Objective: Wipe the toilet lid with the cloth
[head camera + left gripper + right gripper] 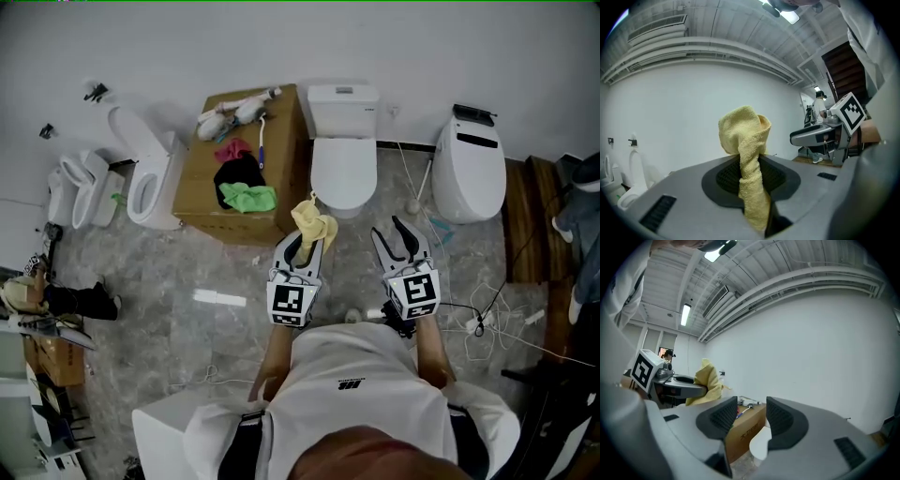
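Note:
A white toilet with its lid (343, 171) down stands against the far wall, ahead of me. My left gripper (307, 240) is shut on a yellow cloth (314, 222), which bunches above the jaws just short of the lid's front edge. In the left gripper view the yellow cloth (746, 159) stands pinched between the dark pads. To its right my right gripper (401, 236) is open and holds nothing, its jaws pointing toward the toilet; the same gripper (746, 417) shows a clear gap, with the toilet lid (759, 442) low between its jaws.
A cardboard box (236, 167) left of the toilet carries a green cloth (248, 197), dark cloth and a brush. Loose toilet parts (141, 178) lie further left. A second white toilet (468, 167) stands at the right, with cables (487, 309) across the marble floor.

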The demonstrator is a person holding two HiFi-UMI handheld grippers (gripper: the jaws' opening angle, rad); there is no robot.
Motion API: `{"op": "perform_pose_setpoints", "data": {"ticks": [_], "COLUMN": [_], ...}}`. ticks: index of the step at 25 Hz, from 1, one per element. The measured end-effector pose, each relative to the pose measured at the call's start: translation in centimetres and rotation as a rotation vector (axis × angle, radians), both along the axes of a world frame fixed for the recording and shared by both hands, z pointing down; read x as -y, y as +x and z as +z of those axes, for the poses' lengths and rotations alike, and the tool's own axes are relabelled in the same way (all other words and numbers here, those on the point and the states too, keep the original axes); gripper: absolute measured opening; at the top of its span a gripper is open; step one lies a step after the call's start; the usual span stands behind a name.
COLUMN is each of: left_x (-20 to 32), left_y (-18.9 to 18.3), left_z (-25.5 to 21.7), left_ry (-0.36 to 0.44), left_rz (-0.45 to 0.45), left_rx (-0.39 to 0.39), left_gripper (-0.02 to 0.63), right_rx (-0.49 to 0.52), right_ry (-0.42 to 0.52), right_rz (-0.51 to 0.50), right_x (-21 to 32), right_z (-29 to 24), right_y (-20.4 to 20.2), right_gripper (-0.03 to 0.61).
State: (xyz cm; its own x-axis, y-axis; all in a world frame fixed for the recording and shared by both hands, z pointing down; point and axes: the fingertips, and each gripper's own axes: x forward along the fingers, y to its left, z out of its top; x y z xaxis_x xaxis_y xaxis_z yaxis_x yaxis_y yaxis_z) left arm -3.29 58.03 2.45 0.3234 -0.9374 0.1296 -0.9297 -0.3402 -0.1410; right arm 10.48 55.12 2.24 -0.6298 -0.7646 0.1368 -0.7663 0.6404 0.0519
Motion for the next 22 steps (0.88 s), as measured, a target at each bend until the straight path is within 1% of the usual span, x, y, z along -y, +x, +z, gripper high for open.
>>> {"op": "perform_pose_setpoints", "data": {"ticks": [5,10,16,22], "left_x": [2.2,4.4,8.7,13.0], "left_y": [0.3,0.0,-1.8,-4.2], "left_z": [0.5,0.8,0.7,0.6], "left_ry": [-0.012,-0.012,0.004,-0.009], "left_rz": [-0.007,0.004,0.029,0.057], "left_rx": [0.007,0.011,-0.002,-0.002], "left_gripper": [0.101,0.101,0.102,0.101], "right_rx": [0.006,0.009,-0.001,-0.018], "right_ry": [-0.009,0.0,-0.003,-0.01], "right_rz": [-0.006,-0.001,0.022,0.046], "right_x": [2.5,4.9,8.9,12.7], "right_z": [0.5,0.2,0.1,-0.1], "right_y": [0.2,-0.4,-2.2,-4.4], "right_gripper": [0.206,0.207,0.206,0.207]}}
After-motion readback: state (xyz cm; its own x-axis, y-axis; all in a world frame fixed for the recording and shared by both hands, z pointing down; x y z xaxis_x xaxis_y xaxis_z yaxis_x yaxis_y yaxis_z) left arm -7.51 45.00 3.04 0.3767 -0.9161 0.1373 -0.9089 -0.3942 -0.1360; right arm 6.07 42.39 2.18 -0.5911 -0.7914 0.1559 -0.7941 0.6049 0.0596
